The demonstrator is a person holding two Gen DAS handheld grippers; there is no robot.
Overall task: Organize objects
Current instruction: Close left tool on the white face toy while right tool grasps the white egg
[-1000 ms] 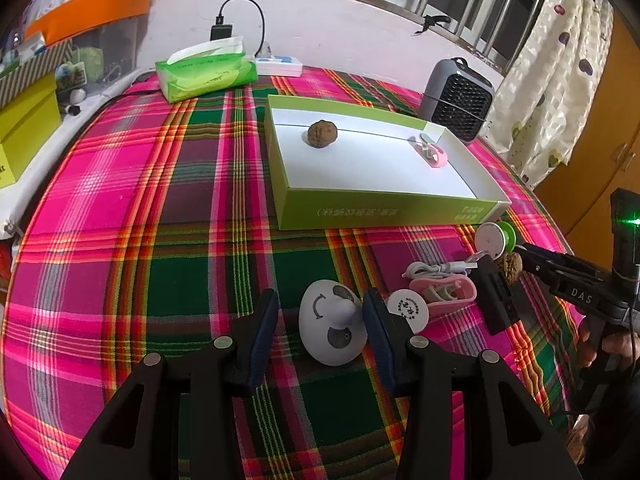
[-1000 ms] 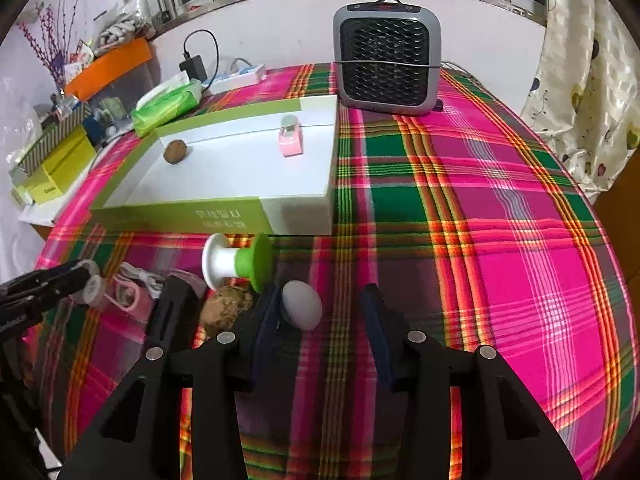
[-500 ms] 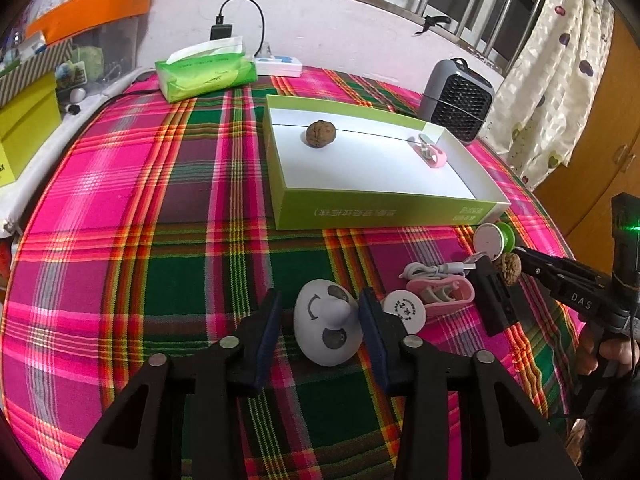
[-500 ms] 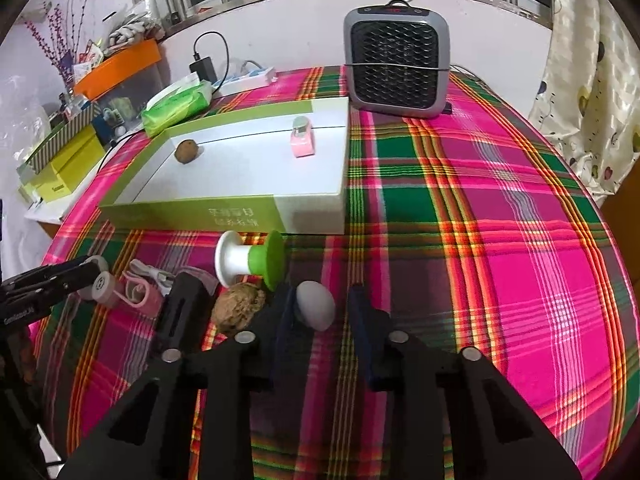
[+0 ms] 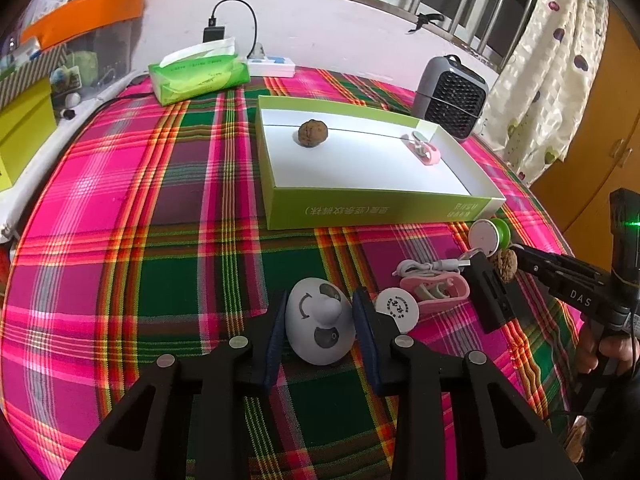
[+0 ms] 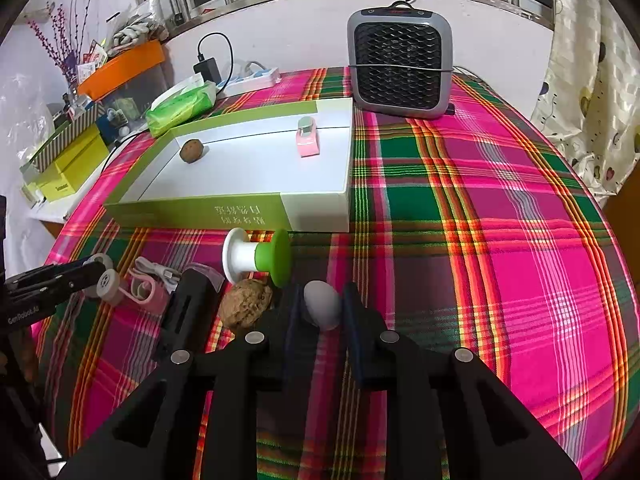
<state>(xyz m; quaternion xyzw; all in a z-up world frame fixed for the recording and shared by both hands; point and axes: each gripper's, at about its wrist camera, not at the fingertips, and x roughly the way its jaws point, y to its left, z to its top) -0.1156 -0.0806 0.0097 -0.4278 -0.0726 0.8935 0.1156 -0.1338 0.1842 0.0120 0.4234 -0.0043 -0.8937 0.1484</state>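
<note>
Left gripper (image 5: pixel 320 318) clamped on a white egg-shaped plastic gadget with grey arrow marks (image 5: pixel 320 326), low over the pink-and-green plaid tablecloth (image 5: pixel 160 240). Right gripper (image 6: pixel 322 308) closed on a small pale grey egg (image 6: pixel 322 304), pads touching both sides. Crowded just left of that egg: a brown wrinkled walnut (image 6: pixel 246 306), a white-and-green spool (image 6: pixel 258 258), a black rectangular block (image 6: pixel 188 312). Beside the gadget: a round white printed disc (image 5: pixel 396 306), a pink holder with coiled white cable (image 5: pixel 434 288). Beyond, a shallow green-walled white tray (image 5: pixel 360 208) holding a second walnut (image 5: pixel 313 133) and a pink clip (image 5: pixel 424 148); grey fan heater (image 6: pixel 400 66) behind. Compared with a second ago: both pairs of fingers narrowed from wide apart to gripping.
</note>
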